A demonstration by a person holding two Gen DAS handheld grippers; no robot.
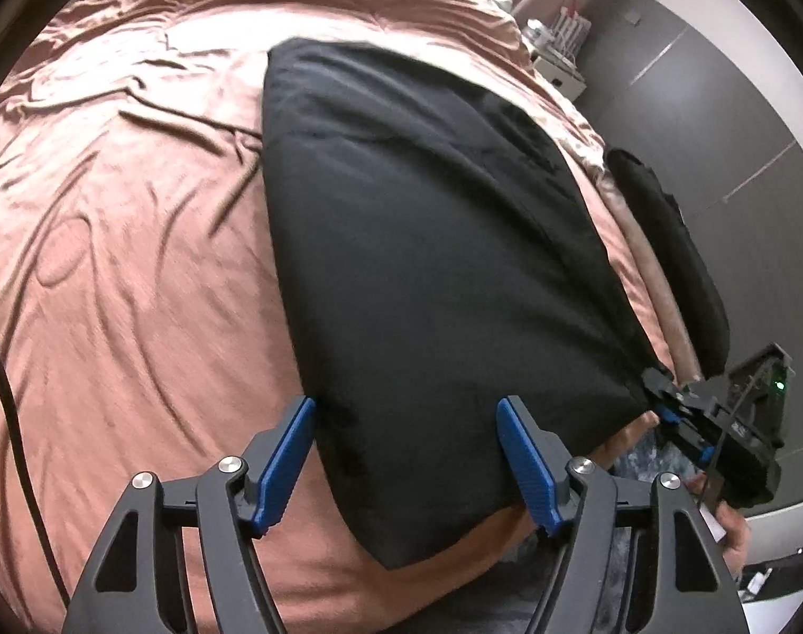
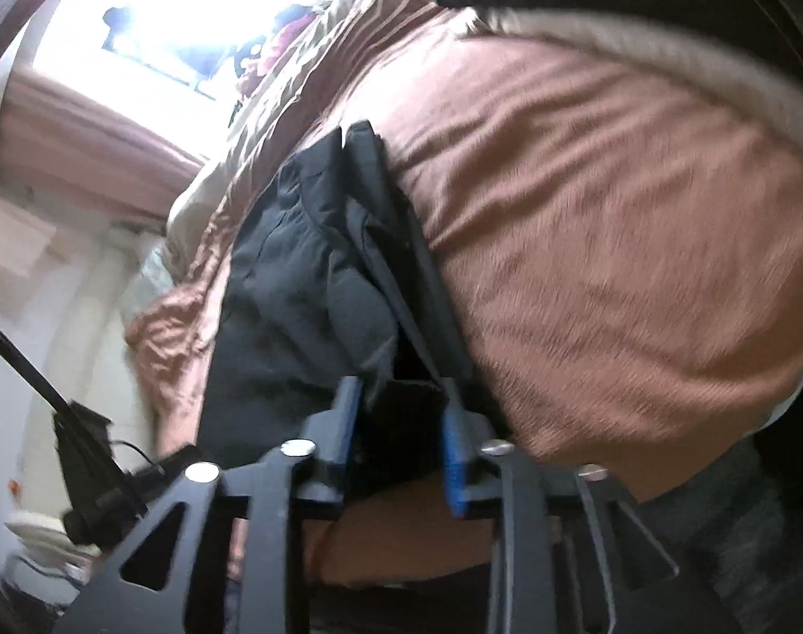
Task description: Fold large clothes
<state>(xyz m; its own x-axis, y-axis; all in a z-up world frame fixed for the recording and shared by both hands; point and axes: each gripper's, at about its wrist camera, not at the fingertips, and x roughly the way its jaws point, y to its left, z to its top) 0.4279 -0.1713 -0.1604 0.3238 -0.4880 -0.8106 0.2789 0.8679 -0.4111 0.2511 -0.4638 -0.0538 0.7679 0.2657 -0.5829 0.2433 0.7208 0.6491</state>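
A black garment (image 1: 433, 243) lies folded flat on the brown bedspread (image 1: 126, 243), narrowing towards its near edge. My left gripper (image 1: 407, 402) hangs just above that near edge, open wide. One blue pad sits at the garment's left border and the other over the cloth. At the garment's right corner is my right gripper (image 1: 660, 396). In the right wrist view the right gripper (image 2: 398, 388) has its jaws partly apart. Bunched dark cloth (image 2: 306, 285) reaches in between the jaws, and the pads do not visibly clamp it.
The bed's right edge drops to a grey floor (image 1: 745, 121). A second dark piece (image 1: 671, 253) hangs over that edge. A bedside unit with small items (image 1: 560, 47) stands at the far right. A black cable (image 1: 10, 412) crosses at the left. A bright window (image 2: 179, 16) glares.
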